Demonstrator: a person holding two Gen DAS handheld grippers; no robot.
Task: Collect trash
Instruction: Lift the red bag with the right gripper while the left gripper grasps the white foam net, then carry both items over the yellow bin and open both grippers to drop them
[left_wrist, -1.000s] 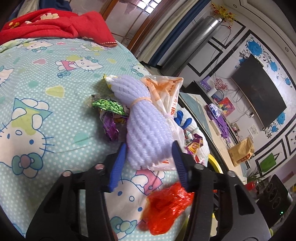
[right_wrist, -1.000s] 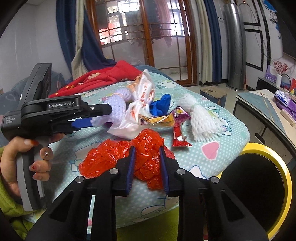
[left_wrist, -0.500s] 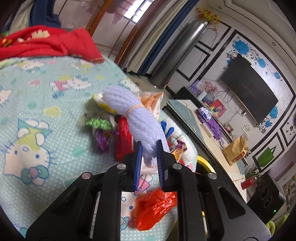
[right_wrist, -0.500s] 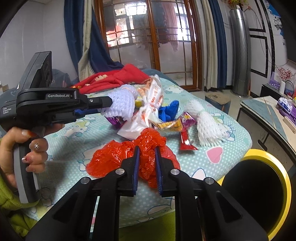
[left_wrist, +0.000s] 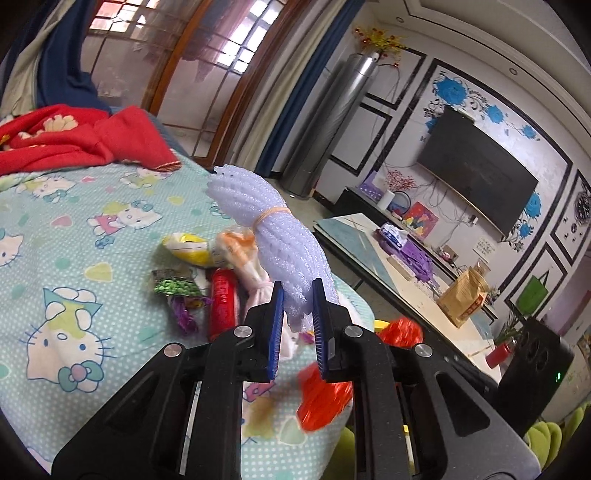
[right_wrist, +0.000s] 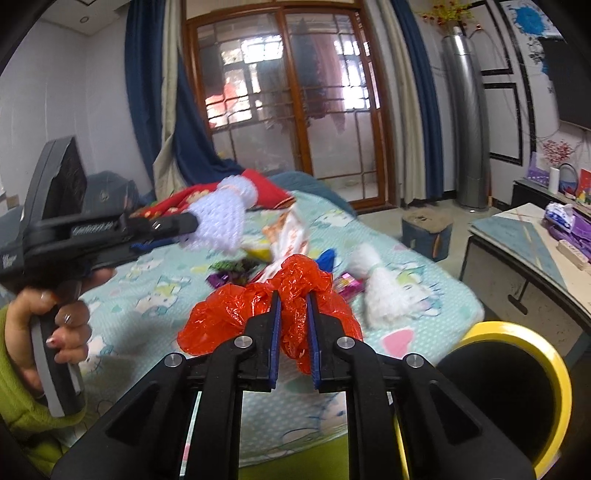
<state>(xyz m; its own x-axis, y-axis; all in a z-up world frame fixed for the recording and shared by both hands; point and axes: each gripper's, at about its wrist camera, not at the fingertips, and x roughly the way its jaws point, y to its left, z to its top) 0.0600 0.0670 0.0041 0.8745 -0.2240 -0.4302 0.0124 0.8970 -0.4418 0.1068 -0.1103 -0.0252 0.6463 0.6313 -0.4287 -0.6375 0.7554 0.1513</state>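
Both grippers loaded — trash lifted off the bed sheet (left_wrist: 74, 236).
Left gripper (left_wrist: 298, 295) jaws clamped on lavender foam net (left_wrist: 280, 243); right gripper (right_wrist: 293, 308) jaws clamped on red plastic bag (right_wrist: 295, 291) — yellow-rimmed bin (right_wrist: 554, 373) nearby.

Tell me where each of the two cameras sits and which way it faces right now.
Left wrist: on the left gripper, facing along the bed toward the TV wall; its jaws clamp the lilac foam net.
Right wrist: on the right gripper, facing the glass doors; its jaws pinch the red plastic bag; the left hand shows, yellow-rimmed bin at lower right.
Shared: the foam net, red bag, wrappers on the bed.
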